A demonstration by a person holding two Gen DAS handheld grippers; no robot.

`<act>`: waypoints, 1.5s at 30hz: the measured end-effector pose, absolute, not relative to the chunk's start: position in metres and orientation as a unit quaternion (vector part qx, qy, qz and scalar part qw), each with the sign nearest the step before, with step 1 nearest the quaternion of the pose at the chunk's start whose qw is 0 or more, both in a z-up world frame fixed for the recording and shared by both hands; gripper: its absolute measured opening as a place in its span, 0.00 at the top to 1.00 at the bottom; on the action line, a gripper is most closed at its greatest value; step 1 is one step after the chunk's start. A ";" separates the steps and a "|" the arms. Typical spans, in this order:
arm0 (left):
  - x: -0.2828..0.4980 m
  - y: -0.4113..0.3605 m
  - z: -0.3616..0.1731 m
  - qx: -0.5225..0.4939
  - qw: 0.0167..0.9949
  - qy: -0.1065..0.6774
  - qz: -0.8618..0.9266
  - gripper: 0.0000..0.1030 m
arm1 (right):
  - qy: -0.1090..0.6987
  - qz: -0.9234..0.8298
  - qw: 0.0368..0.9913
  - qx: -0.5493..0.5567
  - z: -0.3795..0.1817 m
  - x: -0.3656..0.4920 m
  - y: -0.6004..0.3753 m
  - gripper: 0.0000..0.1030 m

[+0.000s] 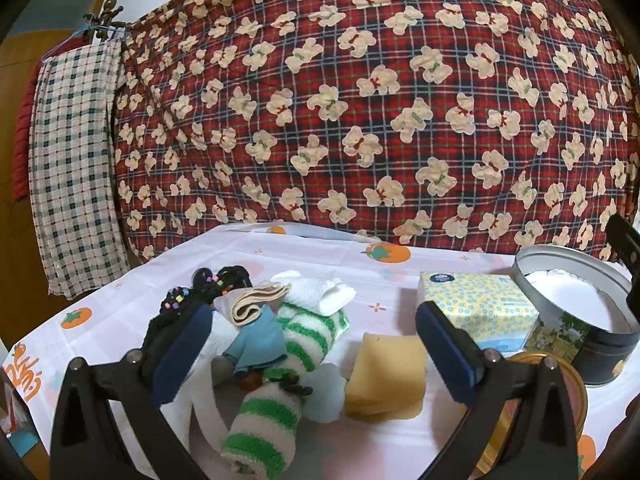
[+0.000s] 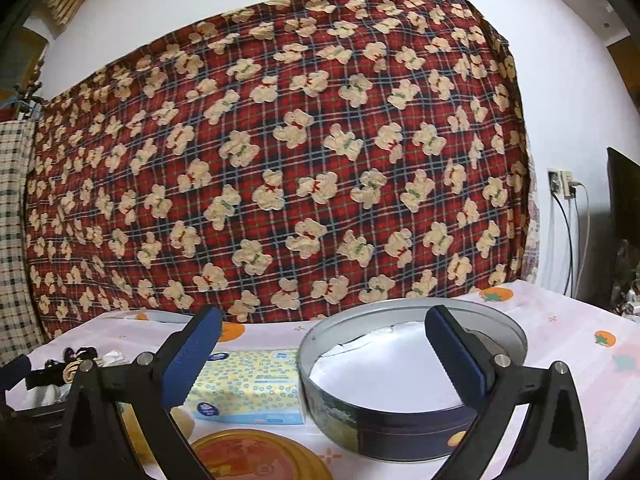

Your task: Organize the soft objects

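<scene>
soft objects lie heaped between the wide-open left gripper; right gripper equally wide; tissue pack print unreadable.

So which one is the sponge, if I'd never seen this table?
Start at the round tin on the right, then the yellow tissue pack beside it. In front of the pack lies the sponge: a plain yellow-tan block, unlike the green-striped sock to its left.

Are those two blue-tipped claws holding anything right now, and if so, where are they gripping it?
No. The left gripper is open above the pile of soft things; the right gripper is open before the round tin.
</scene>
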State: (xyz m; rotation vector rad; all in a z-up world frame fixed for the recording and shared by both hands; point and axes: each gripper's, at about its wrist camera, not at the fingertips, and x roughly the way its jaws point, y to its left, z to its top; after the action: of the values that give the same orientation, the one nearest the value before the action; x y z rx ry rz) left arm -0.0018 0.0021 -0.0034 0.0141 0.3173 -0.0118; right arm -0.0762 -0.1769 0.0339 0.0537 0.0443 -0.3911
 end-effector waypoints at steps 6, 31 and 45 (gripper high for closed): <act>-0.012 0.013 -0.003 -0.007 0.986 0.167 -0.008 0.00 | 0.012 -0.171 0.985 0.008 0.033 -0.077 -0.165 0.00; -0.013 0.078 -0.006 -0.032 0.980 0.188 0.051 0.00 | 0.024 -0.098 0.994 -0.034 0.026 -0.071 -0.137 0.00; -0.013 0.118 -0.013 -0.037 0.972 0.210 0.096 0.00 | 0.083 -0.005 0.996 -0.025 0.017 -0.066 -0.109 0.01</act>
State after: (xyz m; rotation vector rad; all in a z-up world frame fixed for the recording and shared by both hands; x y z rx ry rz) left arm -0.0130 0.1182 -0.0132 -0.0755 0.4246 0.1928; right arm -0.0662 -0.1087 0.0173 -0.0510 0.1667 -0.0103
